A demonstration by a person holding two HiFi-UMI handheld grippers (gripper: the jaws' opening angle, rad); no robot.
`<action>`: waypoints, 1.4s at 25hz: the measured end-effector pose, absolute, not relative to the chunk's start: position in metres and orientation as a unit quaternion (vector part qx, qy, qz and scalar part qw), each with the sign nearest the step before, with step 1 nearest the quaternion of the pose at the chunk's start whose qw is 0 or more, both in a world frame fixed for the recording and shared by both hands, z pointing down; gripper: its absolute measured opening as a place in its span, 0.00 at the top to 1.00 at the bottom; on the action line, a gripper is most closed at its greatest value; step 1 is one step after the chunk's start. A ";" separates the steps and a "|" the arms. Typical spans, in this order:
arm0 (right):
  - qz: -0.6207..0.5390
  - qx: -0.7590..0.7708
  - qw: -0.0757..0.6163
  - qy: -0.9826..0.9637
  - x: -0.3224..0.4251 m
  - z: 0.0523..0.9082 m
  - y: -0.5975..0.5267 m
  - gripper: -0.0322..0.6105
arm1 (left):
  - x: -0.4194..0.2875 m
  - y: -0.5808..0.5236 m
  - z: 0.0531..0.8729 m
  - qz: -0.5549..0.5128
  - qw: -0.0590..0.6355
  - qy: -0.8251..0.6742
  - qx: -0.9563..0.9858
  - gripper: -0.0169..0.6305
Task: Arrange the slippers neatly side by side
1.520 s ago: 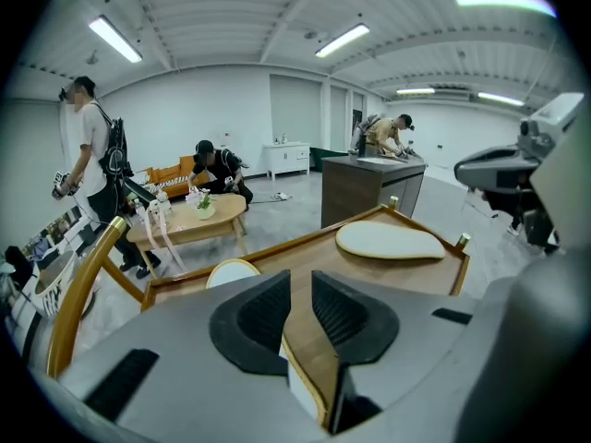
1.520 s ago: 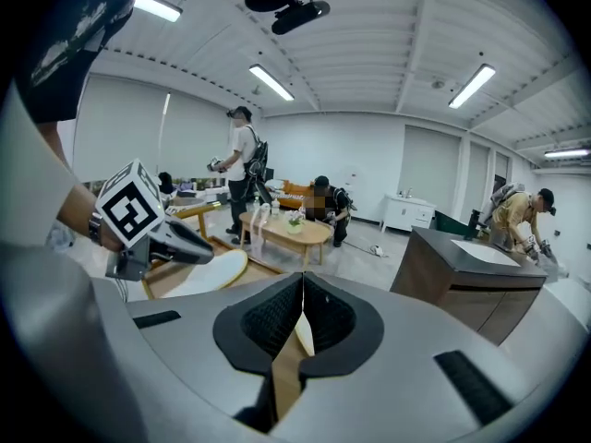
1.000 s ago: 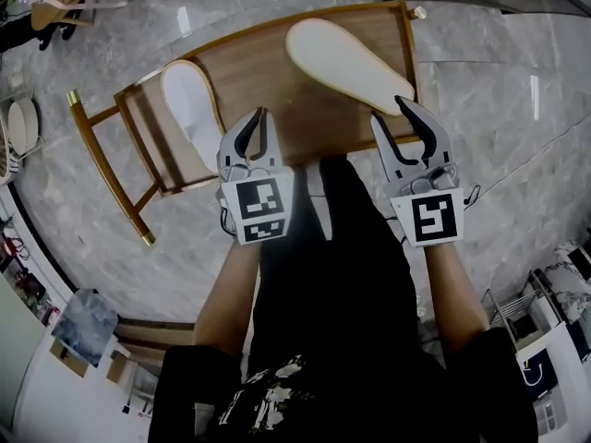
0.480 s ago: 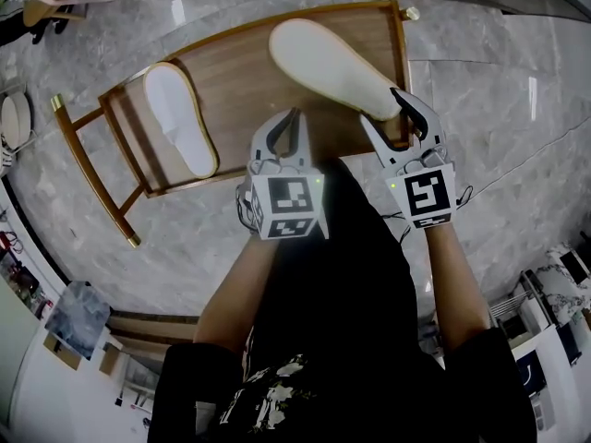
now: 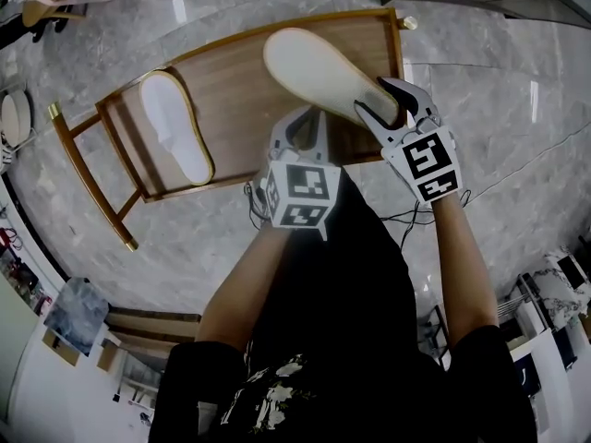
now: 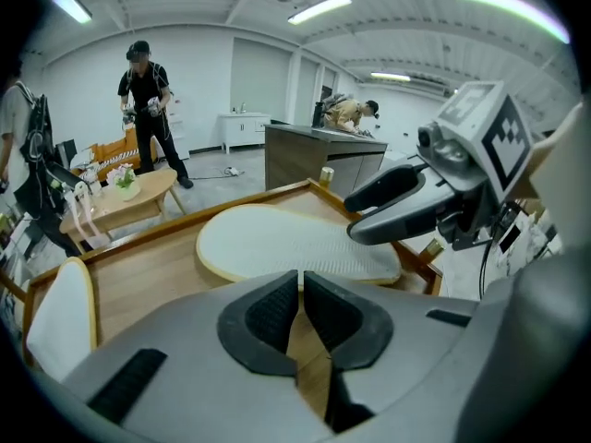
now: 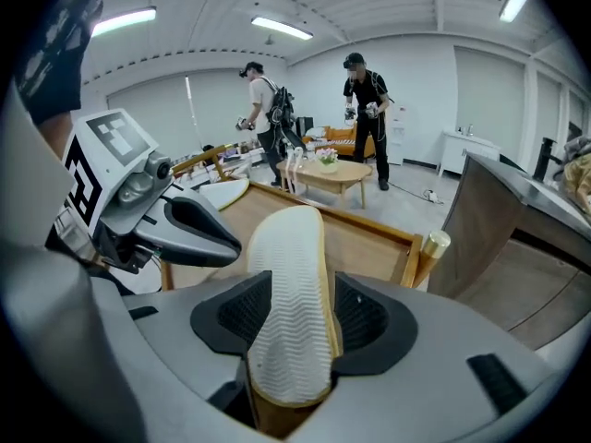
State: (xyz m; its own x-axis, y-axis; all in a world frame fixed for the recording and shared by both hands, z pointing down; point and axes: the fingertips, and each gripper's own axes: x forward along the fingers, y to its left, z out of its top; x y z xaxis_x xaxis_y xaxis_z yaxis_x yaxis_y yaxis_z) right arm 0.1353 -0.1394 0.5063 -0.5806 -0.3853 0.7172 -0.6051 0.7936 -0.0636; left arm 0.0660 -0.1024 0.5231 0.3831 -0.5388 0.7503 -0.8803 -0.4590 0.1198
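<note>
Two slippers lie on a low wooden bench (image 5: 240,72). One lies sole-up at the right (image 5: 319,67), the other at the bench's left end (image 5: 174,125). My right gripper (image 5: 380,100) has just been opening its jaws, which now stand wide on either side of the sole-up slipper's heel (image 7: 291,312). The pads do not visibly press on it. My left gripper (image 5: 309,116) is shut with nothing in it (image 6: 301,280), just short of that slipper's near edge (image 6: 286,243). The left slipper shows as a white edge (image 6: 60,326).
The bench has a raised rim and brass-capped corner posts (image 7: 432,245). Grey stone floor surrounds it. Farther off stand a small round wooden table (image 7: 337,175), a dark counter (image 6: 314,150) and people holding grippers (image 6: 143,100).
Both grippers have moved toward the sole-up slipper. The right one came down so its jaws sit around the heel. The left one shifted right, close to the right gripper.
</note>
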 end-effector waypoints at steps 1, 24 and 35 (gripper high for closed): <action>0.154 0.277 0.362 -0.877 0.134 0.507 -0.142 0.63 | 0.068 -0.103 0.525 0.327 0.267 -0.448 0.789 0.95; 0.284 0.243 0.366 -0.852 0.124 0.510 -0.130 0.87 | 0.065 -0.098 0.559 0.355 0.332 -0.430 0.761 0.95; 0.280 0.261 0.347 -0.856 0.109 0.489 -0.104 0.91 | 0.065 -0.099 0.550 0.327 0.345 -0.439 0.762 0.95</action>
